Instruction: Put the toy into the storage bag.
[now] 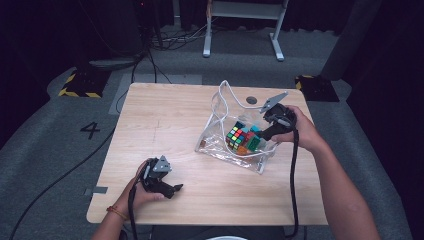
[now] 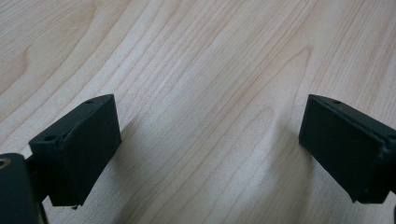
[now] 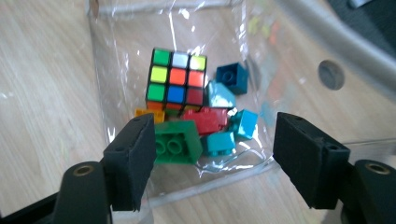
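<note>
A clear plastic bag [image 1: 215, 137] with a white handle lies on the wooden table [image 1: 165, 120], right of the middle. Inside it are a multicoloured puzzle cube [image 1: 236, 136] and several toy bricks. The right gripper view looks through the bag's wall [image 3: 121, 56] at the cube [image 3: 177, 77], a green brick [image 3: 176, 142], a red brick [image 3: 210, 119], teal bricks [image 3: 219, 142] and a dark blue brick [image 3: 232, 77]. My right gripper [image 1: 260, 137] [image 3: 212, 158] is at the bag's right end, open, its pads pressing on nothing. My left gripper [image 1: 177, 189] [image 2: 210, 149] rests open on bare wood near the front left.
A round grey hole cover [image 1: 251, 100] sits in the tabletop behind the bag. The table's front edge runs just below my left hand. Beyond the table, cables and a white desk frame [image 1: 242, 30] stand on the grey floor.
</note>
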`<move>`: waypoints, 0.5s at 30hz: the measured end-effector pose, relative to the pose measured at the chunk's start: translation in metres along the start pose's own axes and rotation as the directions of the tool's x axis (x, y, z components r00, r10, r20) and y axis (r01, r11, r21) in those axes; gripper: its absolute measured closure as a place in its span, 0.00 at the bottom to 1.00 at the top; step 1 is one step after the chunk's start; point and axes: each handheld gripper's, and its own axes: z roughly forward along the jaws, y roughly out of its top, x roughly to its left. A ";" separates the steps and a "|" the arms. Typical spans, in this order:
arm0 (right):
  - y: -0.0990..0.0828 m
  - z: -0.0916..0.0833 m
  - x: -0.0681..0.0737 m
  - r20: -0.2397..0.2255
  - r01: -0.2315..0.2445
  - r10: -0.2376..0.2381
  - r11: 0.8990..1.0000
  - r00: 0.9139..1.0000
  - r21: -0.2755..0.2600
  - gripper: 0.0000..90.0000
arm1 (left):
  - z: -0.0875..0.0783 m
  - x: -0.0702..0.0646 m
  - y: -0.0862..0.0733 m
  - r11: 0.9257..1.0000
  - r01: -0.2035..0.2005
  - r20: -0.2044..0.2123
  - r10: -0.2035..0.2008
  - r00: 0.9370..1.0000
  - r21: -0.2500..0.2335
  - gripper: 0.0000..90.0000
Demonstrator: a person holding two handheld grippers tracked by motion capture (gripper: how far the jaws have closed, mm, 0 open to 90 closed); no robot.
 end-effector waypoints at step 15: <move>-0.005 -0.018 0.005 0.071 -0.100 0.115 0.977 0.991 -0.190 0.32 | 0.000 0.000 0.000 1.000 -0.003 0.000 0.003 1.000 0.003 0.06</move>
